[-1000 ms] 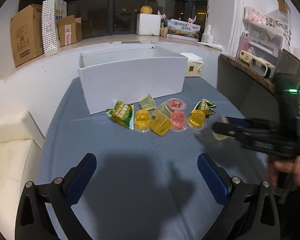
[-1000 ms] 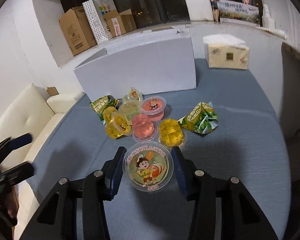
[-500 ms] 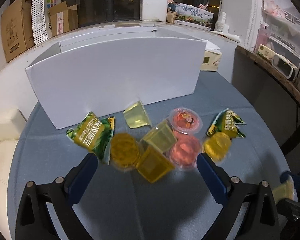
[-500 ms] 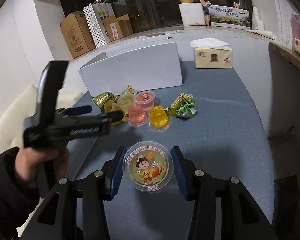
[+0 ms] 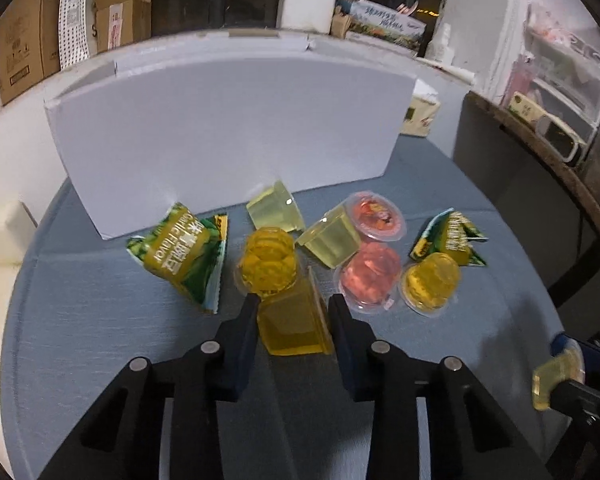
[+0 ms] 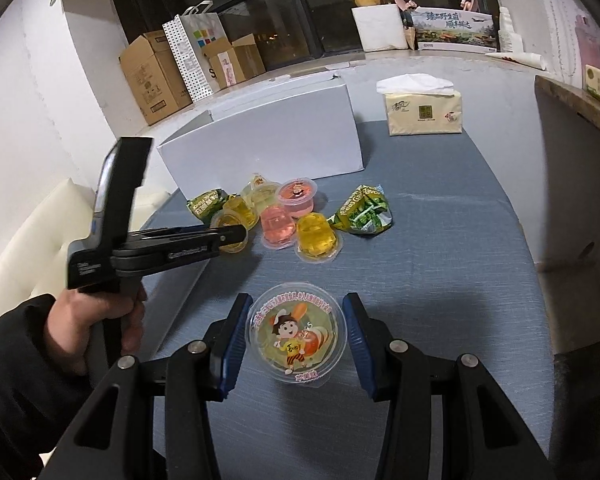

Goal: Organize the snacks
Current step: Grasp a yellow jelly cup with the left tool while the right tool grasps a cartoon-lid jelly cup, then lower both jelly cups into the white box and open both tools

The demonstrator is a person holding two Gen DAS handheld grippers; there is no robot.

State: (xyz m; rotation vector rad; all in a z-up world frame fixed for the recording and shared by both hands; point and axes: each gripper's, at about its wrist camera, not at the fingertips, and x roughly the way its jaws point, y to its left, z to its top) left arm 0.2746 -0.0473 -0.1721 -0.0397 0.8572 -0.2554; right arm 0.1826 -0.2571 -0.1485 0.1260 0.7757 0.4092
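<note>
My left hand-held gripper (image 5: 293, 322) has just been closing, and its pads now pinch a square amber jelly cup (image 5: 294, 326) lying on its side at the near edge of the snack pile. The round yellow jelly (image 5: 267, 265) touches that cup on its far side, and a green snack packet (image 5: 184, 254) lies just beside it to the left, so there is little slack there. To the right, a pink jelly (image 5: 370, 274) sits close to my right pad. Nearer to me than the amber cup, the blue desk (image 5: 100, 320) is bare.

My right hand-held gripper (image 6: 296, 340) holds a round jelly cup with a cartoon lid (image 6: 296, 336) between its blue pads, well apart from the pile on the near side. I cannot tell whether it is lifted or resting.

Beyond the amber cup, the white box (image 5: 228, 136) stands with its front wall just behind the farthest snacks. Its inside is hidden from both views. A tissue pack (image 6: 422, 114) sits to the box's right, near the desk's far edge. The desk's right edge drops off close to the second green packet (image 5: 448, 238).

In the left view my right gripper is cut off at the frame's edge. The labels on the far jellies are too small to read.
</note>
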